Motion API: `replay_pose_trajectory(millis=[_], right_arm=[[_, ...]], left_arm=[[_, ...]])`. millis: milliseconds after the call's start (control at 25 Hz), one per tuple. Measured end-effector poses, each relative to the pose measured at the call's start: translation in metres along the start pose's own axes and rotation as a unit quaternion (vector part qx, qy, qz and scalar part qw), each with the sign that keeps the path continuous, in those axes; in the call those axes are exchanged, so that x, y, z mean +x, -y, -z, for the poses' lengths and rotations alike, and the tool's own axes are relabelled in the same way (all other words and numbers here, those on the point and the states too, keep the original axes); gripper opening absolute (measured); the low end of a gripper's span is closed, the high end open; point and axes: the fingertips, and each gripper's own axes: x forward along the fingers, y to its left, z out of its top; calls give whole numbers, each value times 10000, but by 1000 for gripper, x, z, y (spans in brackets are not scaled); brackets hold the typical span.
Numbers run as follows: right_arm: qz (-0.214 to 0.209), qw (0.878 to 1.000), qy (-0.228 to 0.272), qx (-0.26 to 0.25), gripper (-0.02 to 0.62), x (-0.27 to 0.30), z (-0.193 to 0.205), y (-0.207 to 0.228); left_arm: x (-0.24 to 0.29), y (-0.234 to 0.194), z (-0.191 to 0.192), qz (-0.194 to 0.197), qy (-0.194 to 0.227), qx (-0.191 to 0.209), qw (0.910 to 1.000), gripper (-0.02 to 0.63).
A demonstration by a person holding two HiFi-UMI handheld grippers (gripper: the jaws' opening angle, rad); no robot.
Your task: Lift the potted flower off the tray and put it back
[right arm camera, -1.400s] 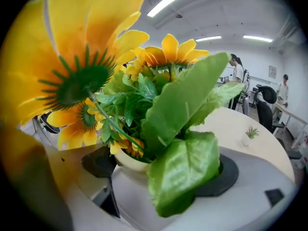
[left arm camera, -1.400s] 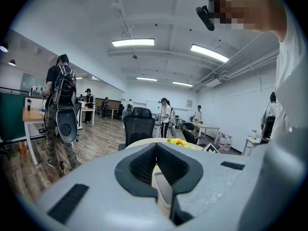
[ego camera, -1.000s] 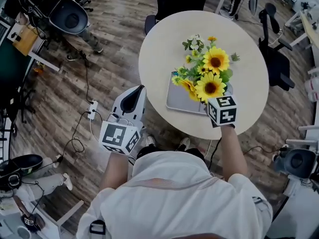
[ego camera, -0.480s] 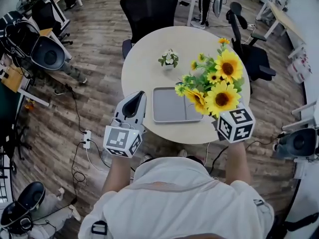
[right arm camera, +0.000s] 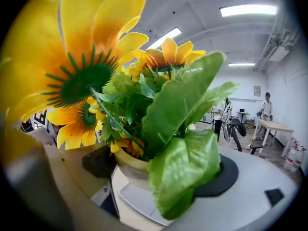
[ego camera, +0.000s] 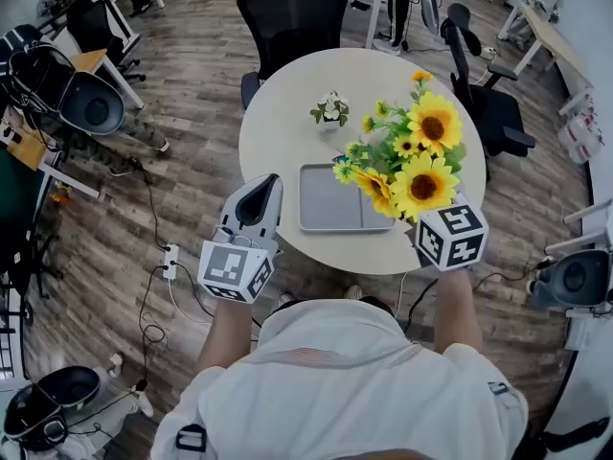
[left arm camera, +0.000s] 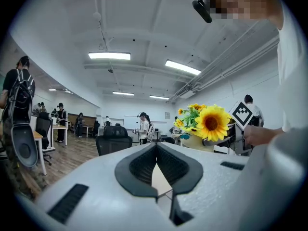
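Observation:
The potted flower (ego camera: 414,156), a pale pot of yellow sunflowers and green leaves, hangs in the air over the round table's right side, just right of the grey tray (ego camera: 326,209). The tray has nothing on it. My right gripper (right arm camera: 147,179) is shut on the pot (right arm camera: 129,163); leaves and blooms fill that view. In the head view only its marker cube (ego camera: 450,236) shows, since the flowers hide the jaws. My left gripper (ego camera: 265,184) is shut with nothing in it, off the table's front left edge. From the left gripper view the sunflowers (left arm camera: 211,123) are at the right.
A small pot of white flowers (ego camera: 330,110) stands on the round table (ego camera: 287,123) behind the tray. Black office chairs (ego camera: 292,8) (ego camera: 488,103) crowd the far side. Cables and a power strip (ego camera: 170,257) lie on the wooden floor at the left. People stand far off.
The potted flower stood on the tray a second ago; it now hangs in the right gripper, right of the bare tray. The left gripper has stayed put.

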Motion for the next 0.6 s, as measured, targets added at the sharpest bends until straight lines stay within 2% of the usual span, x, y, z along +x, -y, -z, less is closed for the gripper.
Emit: replay_pose_trajectory(millis=[320, 600], right_arm=[[-354, 9992, -195, 2, 479, 76, 39, -13], [-638, 9947, -807, 69, 479, 166, 118, -29]], left_arm=[[-33, -30, 14, -575, -204, -134, 9980, 6], [-59, -52, 33, -1212, -562, -235, 9908, 6]])
